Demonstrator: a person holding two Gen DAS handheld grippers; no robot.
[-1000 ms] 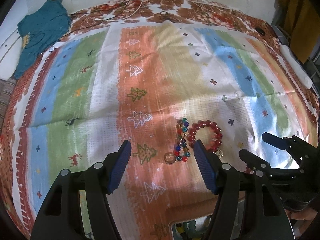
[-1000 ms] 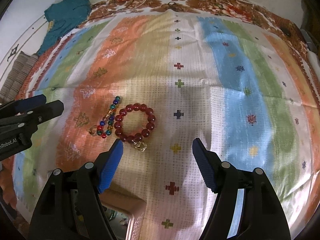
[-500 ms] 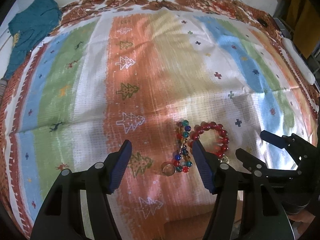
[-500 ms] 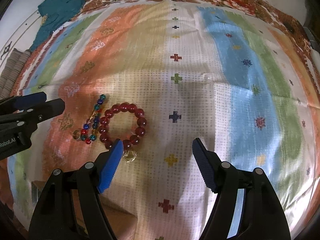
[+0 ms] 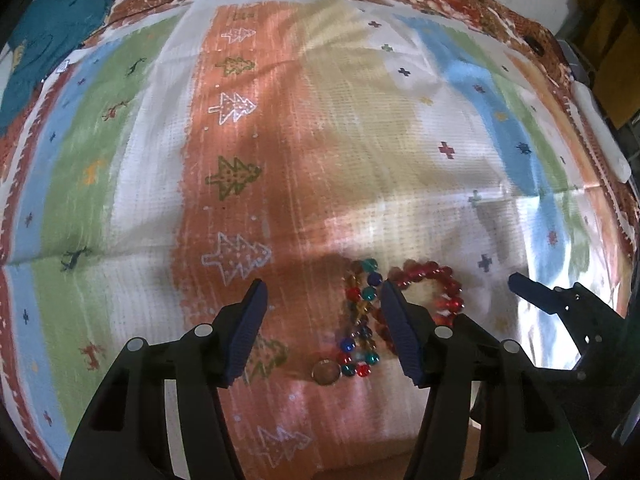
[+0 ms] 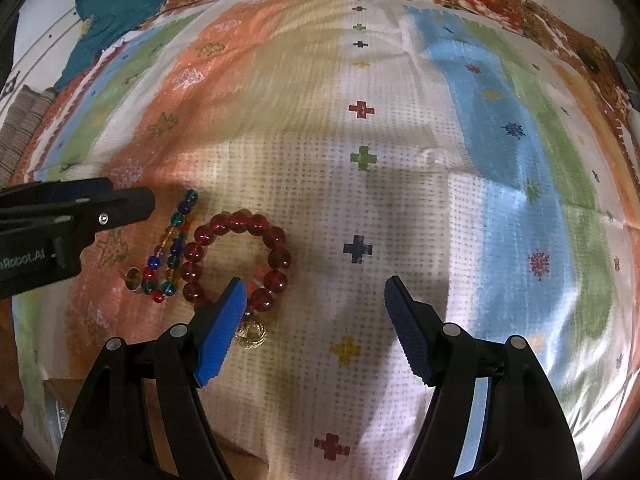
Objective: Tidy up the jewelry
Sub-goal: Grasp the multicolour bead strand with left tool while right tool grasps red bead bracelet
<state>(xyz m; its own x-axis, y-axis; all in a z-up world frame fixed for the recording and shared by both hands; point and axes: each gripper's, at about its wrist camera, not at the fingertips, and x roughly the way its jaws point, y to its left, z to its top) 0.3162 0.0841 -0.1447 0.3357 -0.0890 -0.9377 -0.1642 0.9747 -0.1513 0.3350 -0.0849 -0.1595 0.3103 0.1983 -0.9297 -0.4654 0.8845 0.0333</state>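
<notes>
Both claws, left (image 5: 322, 314) and right (image 6: 312, 318), hang spread and empty over the bedspread (image 6: 400, 200). Just left of the red bracelet (image 6: 236, 256) lie the coloured beads (image 6: 172, 252) and a ring (image 6: 133, 279). Light, slippery, rolling beads; pinching across the strand looks safest.

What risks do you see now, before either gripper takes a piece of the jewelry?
The multicolored bead strand lies against the red bead bracelet, so a grasp may drag both. The small ring is flat on the soft cloth; the left gripper might pinch fabric instead.
</notes>
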